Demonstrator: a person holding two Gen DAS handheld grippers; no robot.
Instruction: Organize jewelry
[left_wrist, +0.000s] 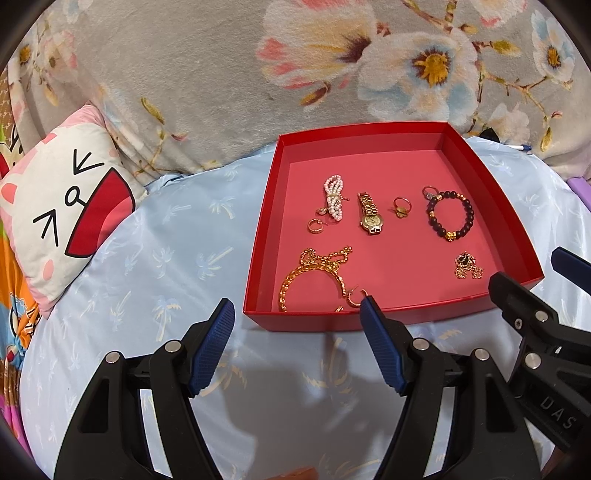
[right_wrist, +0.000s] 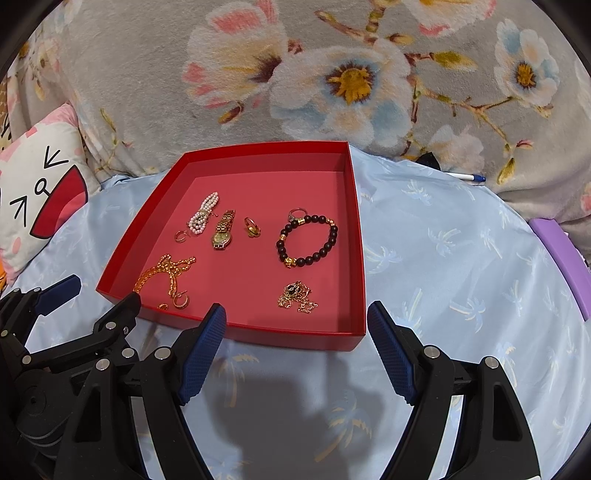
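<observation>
A shallow red box lies on a pale blue sheet and holds the jewelry. Inside are a pearl bracelet, a gold watch, a gold ring, a dark bead bracelet, a thick gold chain, hoop earrings and a small chain with a dark pendant. My left gripper hangs open before the box's near wall. My right gripper is open too, empty, at the near right corner.
A cartoon cat pillow lies at the left. A grey flowered blanket rises behind the box. A pen and a purple strip lie at the right.
</observation>
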